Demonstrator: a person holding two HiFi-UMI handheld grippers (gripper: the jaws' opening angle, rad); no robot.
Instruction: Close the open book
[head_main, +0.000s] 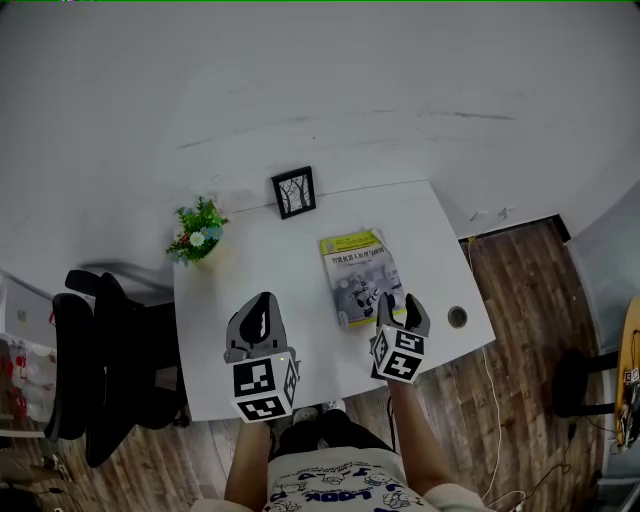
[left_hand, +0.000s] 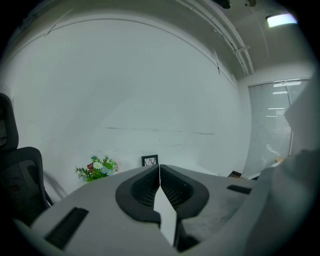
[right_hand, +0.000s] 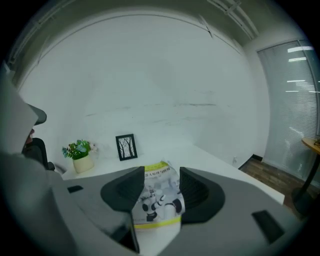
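The book (head_main: 362, 275) lies closed and flat on the white table (head_main: 250, 260), its yellow-and-white cover with a robot picture facing up. My right gripper (head_main: 400, 303) hovers above the book's near right corner with its jaws wide apart and nothing held. In the right gripper view the book (right_hand: 159, 200) shows through the gap of that gripper (right_hand: 161, 172). My left gripper (head_main: 262, 308) hangs over bare table to the left of the book. In the left gripper view its (left_hand: 159, 170) jaws meet at the tips with nothing between them.
A small black picture frame (head_main: 293, 192) stands at the table's far edge, with a potted flower plant (head_main: 198, 232) at the far left corner. A round cable hole (head_main: 457, 317) sits near the right edge. A black office chair (head_main: 100, 350) stands left of the table on the wooden floor.
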